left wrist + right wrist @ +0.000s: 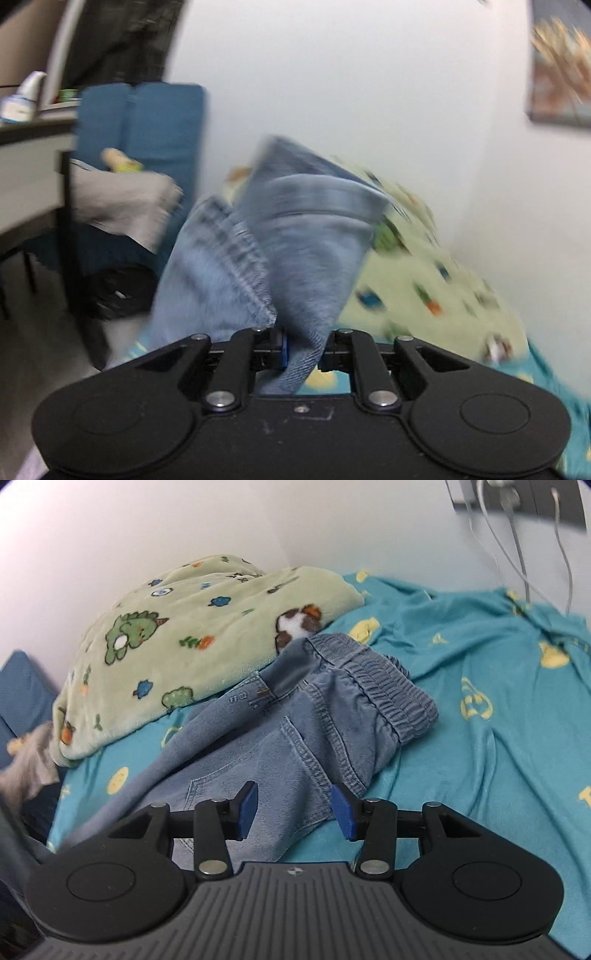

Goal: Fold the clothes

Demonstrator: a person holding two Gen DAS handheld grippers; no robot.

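Left wrist view shows the left claw (303, 347) clamped on a bunched hem of the blue jeans (280, 236), lifted clear of the bed. From the right wrist camera, the right claw (293, 808) hangs with its jaws apart over the jeans (295, 720), gripping nothing; their elastic waistband lies just beside the green dinosaur blanket (177, 627) on the teal bedsheet (498, 701). One risk: the thin pinch could slip, or the lifted leg could drag the blanket along.

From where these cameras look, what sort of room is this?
Most likely a bedroom: jeans lie on a bed with a teal sheet, beside a green cartoon-print blanket, and charger cables hang down the wall.
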